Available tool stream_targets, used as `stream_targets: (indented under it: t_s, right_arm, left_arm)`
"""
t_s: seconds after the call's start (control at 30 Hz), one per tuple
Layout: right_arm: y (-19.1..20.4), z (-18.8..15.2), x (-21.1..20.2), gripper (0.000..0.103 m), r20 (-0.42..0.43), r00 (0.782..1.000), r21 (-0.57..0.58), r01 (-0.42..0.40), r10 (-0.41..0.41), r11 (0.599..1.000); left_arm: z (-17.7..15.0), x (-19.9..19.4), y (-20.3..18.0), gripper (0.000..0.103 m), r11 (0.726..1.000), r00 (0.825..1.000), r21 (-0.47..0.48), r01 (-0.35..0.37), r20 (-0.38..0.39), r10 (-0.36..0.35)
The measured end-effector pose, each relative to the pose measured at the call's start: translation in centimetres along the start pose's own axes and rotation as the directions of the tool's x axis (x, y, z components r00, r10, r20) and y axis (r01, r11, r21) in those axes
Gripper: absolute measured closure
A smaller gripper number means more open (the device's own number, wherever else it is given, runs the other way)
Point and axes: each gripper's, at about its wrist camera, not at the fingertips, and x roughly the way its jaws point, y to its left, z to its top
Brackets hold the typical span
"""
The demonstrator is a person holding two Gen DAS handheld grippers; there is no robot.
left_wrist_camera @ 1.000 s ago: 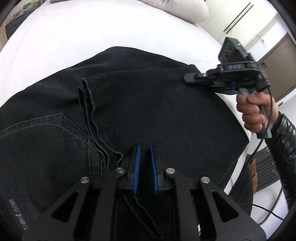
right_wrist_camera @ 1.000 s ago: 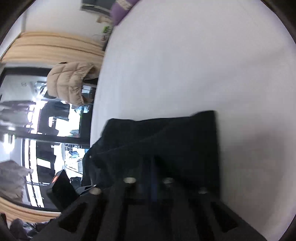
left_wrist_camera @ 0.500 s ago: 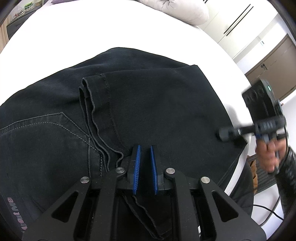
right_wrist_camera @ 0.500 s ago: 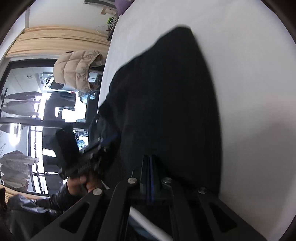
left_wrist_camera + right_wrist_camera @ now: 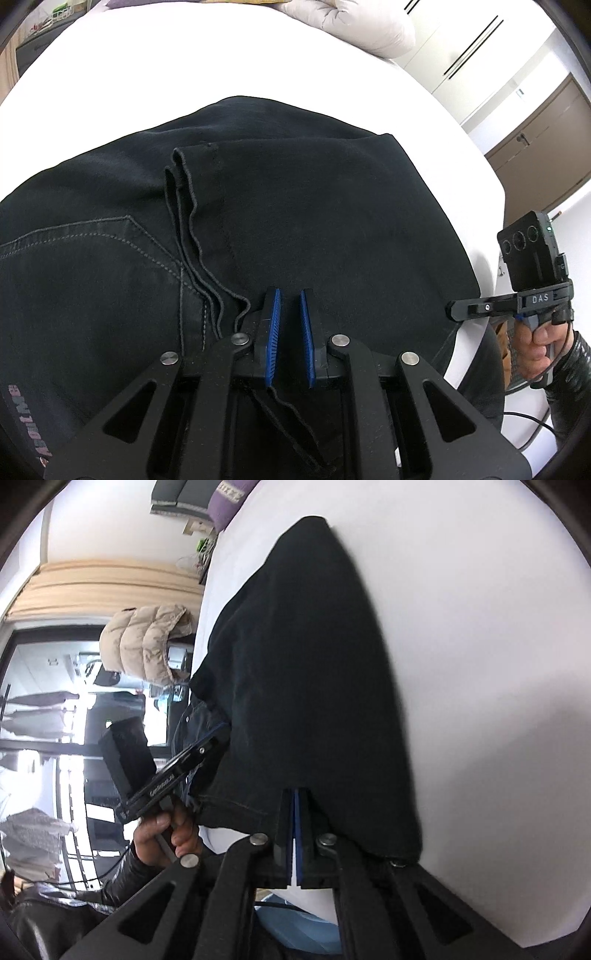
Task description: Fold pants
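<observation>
Two blue-padded black grippers worked at the near edge of a pair of black denim pants (image 5: 314, 229) that lay folded on a white bed surface (image 5: 155, 74). Nearest the left wrist camera, the left gripper (image 5: 288, 306) sat low over the fabric with its jaws parted a little, a narrow gap of dark cloth showing between the ribbed pads, and nothing was pinched in them. Just left of those pads the stacked leg hems (image 5: 192, 236) ran away in wavy lines across the seat, beside a grey-stitched back pocket (image 5: 92, 266). Further right, at the pants' right edge, the right gripper (image 5: 458, 309) was held level by the person's right hand (image 5: 535, 339), its tip just touching the side of the fabric. From its own camera, the right gripper (image 5: 295, 797) had its pads nearly together, only a thin sliver between them, and their tips slipped under the cloth's edge (whether they truly pinched it I could not tell). Beyond them the pants (image 5: 306, 672) stretched away over the white bed surface (image 5: 480, 590), with the left hand (image 5: 162, 834) to the side. Far off, a pale quilted cushion (image 5: 354, 22) lay at the bed's far end, and a beige puffer jacket (image 5: 147, 642) hung beyond the bed's left side
</observation>
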Motion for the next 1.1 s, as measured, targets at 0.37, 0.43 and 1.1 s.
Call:
stream_targets:
  t_s: [0.37,0.43,1.1]
  right_arm:
    - [1.5,-0.2,0.7,0.095,0.106,0.994,0.012,-0.014,0.012,1.000]
    - [0.5,-0.4,0.4,0.103,0.122,0.992,0.071,-0.028,0.019,0.997]
    - [15.0,2.6,8.4,0.070,0.079,0.995,-0.232,-0.034,0.053,0.972]
  left_arm:
    - [-2.0,-2.3,0.6,0.092,1.000,0.999,0.001,0.018,0.051,-0.018]
    - [-2.5,-3.3,1.1,0.092,0.999,0.997,-0.020,0.036,0.070,-0.035]
    - [-18.5,-23.5,18.1,0.042,0.752,0.877,-0.606,0.258,0.474,0.082]
